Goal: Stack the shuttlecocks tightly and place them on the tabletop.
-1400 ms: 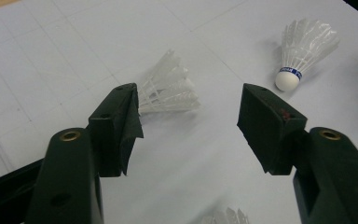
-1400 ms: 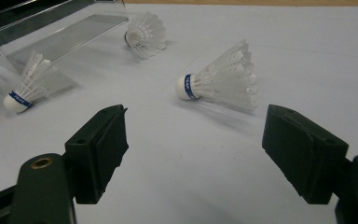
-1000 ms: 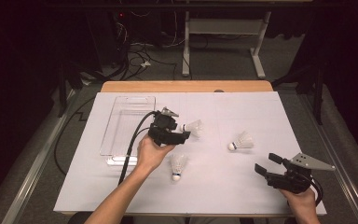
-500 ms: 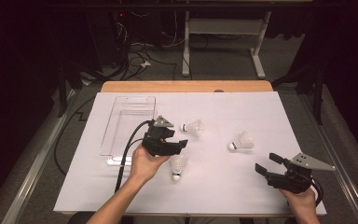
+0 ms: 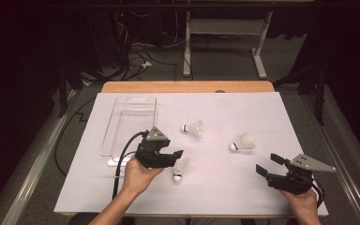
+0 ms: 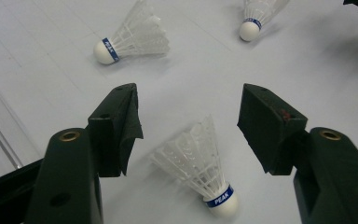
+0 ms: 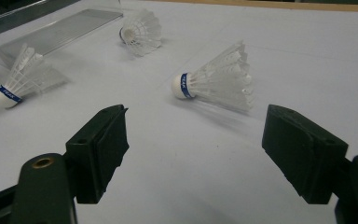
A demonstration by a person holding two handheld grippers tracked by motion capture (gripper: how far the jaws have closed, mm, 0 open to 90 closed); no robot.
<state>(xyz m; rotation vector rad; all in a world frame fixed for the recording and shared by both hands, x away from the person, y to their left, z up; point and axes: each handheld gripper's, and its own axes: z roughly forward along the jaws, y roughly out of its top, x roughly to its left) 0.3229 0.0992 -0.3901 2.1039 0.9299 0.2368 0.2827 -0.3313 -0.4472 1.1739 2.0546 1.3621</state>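
The left gripper [image 5: 176,157] is hovering over the near-left part of the tabletop [image 5: 225,187], jaws spread wide and holding nothing. The nearest shuttlecock [image 6: 200,163] is lying on its side between those jaws, touching neither, cork pointing toward the near edge. The right gripper [image 5: 267,165] is sitting by the near-right corner, jaws fully apart and empty. A second shuttlecock [image 7: 216,79] is lying ahead of it. A third shuttlecock [image 5: 193,128] is lying near the clear tray [image 5: 122,101], toward the far-left corner.
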